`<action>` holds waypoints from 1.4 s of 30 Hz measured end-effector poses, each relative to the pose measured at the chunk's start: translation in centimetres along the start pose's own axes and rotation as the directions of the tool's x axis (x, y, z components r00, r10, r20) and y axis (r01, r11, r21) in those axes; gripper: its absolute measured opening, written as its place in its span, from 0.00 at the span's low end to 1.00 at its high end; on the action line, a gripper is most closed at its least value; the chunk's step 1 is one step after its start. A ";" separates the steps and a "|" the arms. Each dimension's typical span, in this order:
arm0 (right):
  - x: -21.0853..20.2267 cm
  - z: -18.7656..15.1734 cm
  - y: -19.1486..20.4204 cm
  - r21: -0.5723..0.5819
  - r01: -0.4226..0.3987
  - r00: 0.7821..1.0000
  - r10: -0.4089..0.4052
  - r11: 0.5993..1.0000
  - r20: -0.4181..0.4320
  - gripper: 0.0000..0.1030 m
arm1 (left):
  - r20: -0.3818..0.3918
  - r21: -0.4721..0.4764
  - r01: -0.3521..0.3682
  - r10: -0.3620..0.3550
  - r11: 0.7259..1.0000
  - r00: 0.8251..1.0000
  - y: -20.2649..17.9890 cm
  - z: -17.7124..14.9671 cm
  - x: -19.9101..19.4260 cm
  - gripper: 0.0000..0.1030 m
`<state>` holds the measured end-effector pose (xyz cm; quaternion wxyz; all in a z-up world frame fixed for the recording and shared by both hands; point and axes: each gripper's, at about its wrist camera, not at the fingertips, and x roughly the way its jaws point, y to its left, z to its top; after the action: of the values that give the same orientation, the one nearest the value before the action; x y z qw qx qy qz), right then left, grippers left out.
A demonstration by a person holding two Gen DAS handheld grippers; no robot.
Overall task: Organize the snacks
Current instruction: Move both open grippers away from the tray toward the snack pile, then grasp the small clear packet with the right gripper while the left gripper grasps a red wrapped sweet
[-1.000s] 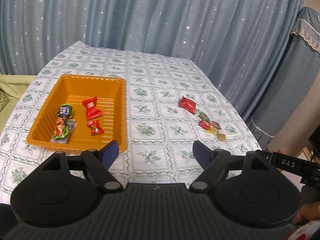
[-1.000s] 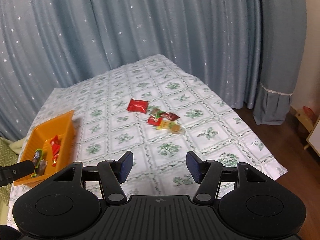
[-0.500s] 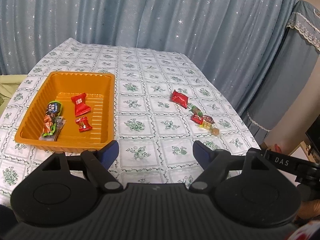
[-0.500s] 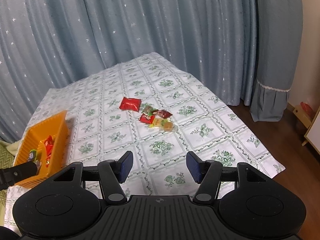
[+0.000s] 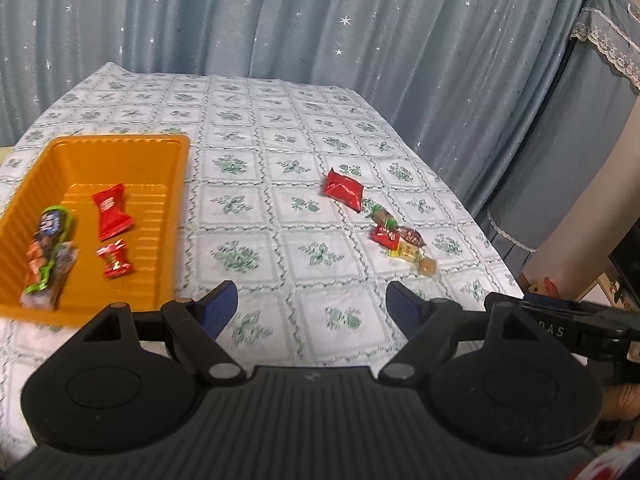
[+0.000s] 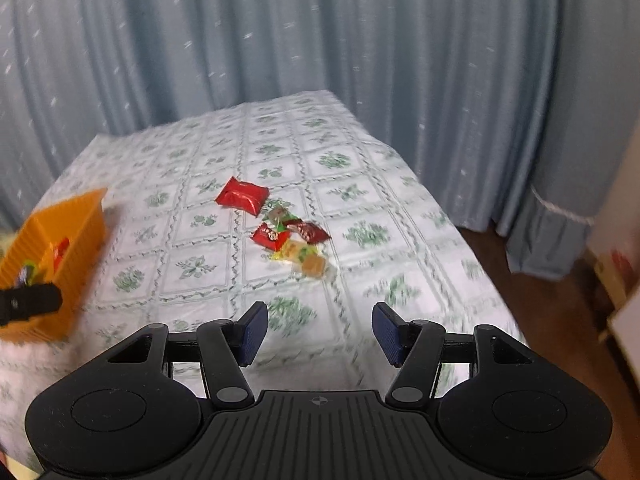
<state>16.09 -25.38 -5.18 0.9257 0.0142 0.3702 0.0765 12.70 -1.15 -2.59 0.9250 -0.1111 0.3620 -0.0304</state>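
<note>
Both grippers, left [image 5: 312,306] and right [image 6: 316,330], wide open, empty. We should approach the red packet [image 6: 241,195] low, then carry it to the tray [image 5: 176,184].

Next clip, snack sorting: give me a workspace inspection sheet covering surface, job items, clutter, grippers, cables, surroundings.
Surface: table under a white cloth with green floral squares.
Job's things: orange tray at the left holds four wrapped snacks; large red packet and a touching cluster of small candies lie loose on the cloth at the right.
Clutter: nothing seen.
Grippers: left gripper open, empty, above the near table edge; right gripper open, empty, facing the candies.
Cables: nothing seen.
Surroundings: blue star-print curtain behind; wooden floor at the right.
</note>
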 end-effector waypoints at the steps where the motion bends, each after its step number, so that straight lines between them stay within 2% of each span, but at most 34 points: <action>1: 0.7 0.4 -0.3 -0.027 -0.012 1.000 0.012 1.000 -0.009 0.57 | -0.002 0.001 0.002 -0.002 1.000 1.000 0.0 0.3 0.6 0.77; 6: 4.6 1.8 -1.5 -0.200 -0.067 0.996 0.054 0.977 -0.070 0.57 | -0.017 0.014 0.015 -0.015 1.000 1.000 -0.4 1.2 3.4 0.77; 11: 8.5 2.1 -1.7 -0.400 -0.127 0.991 0.096 0.908 -0.098 0.57 | -0.037 0.020 0.021 -0.021 1.000 0.999 -0.6 1.6 5.8 0.77; 15: 11.3 2.0 -2.0 -0.449 -0.183 0.982 0.142 0.875 -0.124 0.56 | -0.054 0.018 0.025 -0.024 1.000 0.998 -0.6 1.5 7.0 0.77; 19: 13.3 1.7 -1.7 -0.495 -0.202 0.979 0.162 0.845 -0.123 0.47 | -0.067 0.018 0.035 -0.034 0.999 0.997 -0.6 1.5 7.8 0.77; 22: 14.1 2.1 -2.0 -0.468 -0.209 0.978 0.177 0.859 -0.112 0.41 | -0.070 0.009 0.038 -0.037 0.999 0.997 -0.5 1.5 8.2 0.78; 24: 14.4 2.2 -2.0 -0.435 -0.224 0.974 0.188 0.872 -0.125 0.26 | -0.072 0.003 0.040 -0.039 0.999 0.997 -0.3 1.5 8.5 0.78; 27: 14.2 2.5 -1.7 -0.392 -0.223 0.973 0.182 0.893 -0.140 0.21 | -0.074 0.002 0.044 -0.043 0.999 0.996 -0.3 1.6 8.9 0.78; 32: 12.9 2.9 -1.8 -0.277 -0.225 0.972 0.196 0.934 -0.127 0.21 | -0.069 0.042 0.058 -0.055 0.997 0.996 -1.1 2.1 10.3 0.78; 36: 11.7 3.9 -2.2 -0.198 -0.162 0.986 0.150 0.967 -0.076 0.21 | -0.061 0.119 0.107 -0.101 0.987 0.993 -2.5 2.7 12.2 0.75; 42: 12.1 4.5 -3.2 -0.097 -0.109 0.992 0.103 0.989 -0.069 0.21 | -0.087 0.303 0.149 -0.128 0.941 0.988 -5.0 3.3 16.6 0.64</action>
<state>28.25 -26.55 -10.48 0.9075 -0.0154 0.3941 0.1446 27.28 -7.73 -10.13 0.9141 0.0107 0.3745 -0.1554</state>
